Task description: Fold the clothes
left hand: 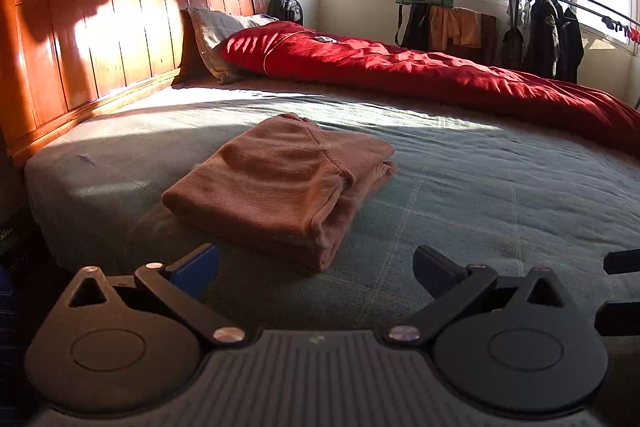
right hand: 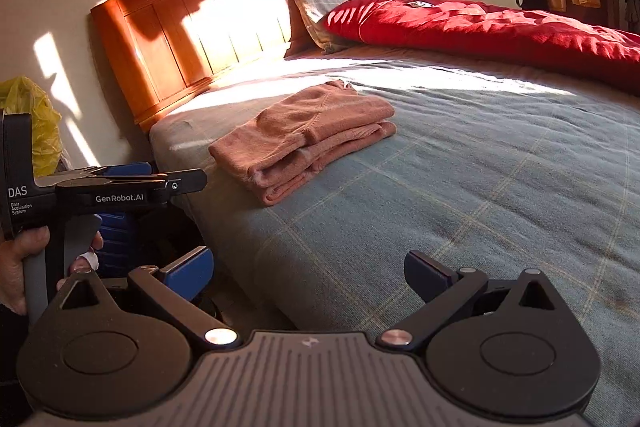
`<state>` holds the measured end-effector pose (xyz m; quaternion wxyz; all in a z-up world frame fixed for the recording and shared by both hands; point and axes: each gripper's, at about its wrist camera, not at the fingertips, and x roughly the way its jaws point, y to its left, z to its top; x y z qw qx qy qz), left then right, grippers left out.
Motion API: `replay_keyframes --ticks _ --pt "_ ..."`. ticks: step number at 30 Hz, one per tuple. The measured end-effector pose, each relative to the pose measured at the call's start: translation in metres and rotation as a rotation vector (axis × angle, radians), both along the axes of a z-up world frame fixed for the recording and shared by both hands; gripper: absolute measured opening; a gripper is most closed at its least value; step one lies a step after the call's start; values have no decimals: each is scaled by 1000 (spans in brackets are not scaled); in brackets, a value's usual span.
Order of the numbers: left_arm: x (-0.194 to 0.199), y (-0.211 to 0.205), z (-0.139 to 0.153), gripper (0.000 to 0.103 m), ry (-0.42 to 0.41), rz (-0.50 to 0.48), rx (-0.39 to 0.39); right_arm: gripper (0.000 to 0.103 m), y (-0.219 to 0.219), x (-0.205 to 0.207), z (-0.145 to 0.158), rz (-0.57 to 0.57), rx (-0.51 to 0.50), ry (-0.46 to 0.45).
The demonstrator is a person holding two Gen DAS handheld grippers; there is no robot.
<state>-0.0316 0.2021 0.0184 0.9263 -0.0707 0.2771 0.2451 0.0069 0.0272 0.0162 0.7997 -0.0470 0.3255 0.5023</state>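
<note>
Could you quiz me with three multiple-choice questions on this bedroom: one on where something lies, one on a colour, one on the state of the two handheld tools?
1. Where does the folded salmon-pink knit garment lie?
A. on the grey-green checked bedspread
B. on the wooden headboard
C. on the floor

2. What colour is the rumpled quilt along the bed's far side?
A. blue
B. red
C. white

3. How do the left tool and right tool stand?
A. both shut on cloth
B. one holds cloth
C. both open, empty

Answers: A, it rests flat on the bedspread; B, the quilt is bright red; C, both jaws are spread with nothing between them.
</note>
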Motion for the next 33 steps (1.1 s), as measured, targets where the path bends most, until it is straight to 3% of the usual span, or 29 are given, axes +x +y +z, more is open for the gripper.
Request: replay_keyframes --ticks 7,12,16,23,33 --pt "-40 -7 12 102 -12 83 19 103 49 -25 4 90 -111 -93" --pt "-61 -9 28 102 -36 87 31 103 77 -41 8 53 -150 -158" --pt "-66 -17 29 102 13 76 64 103 75 -54 -1 -43 -141 -179" --pt "-69 -30 21 102 63 69 91 103 68 -56 -19 -115 -148 -109" --pt "-75 -24 15 102 61 76 6 103 65 -66 -10 -128 -137 -161"
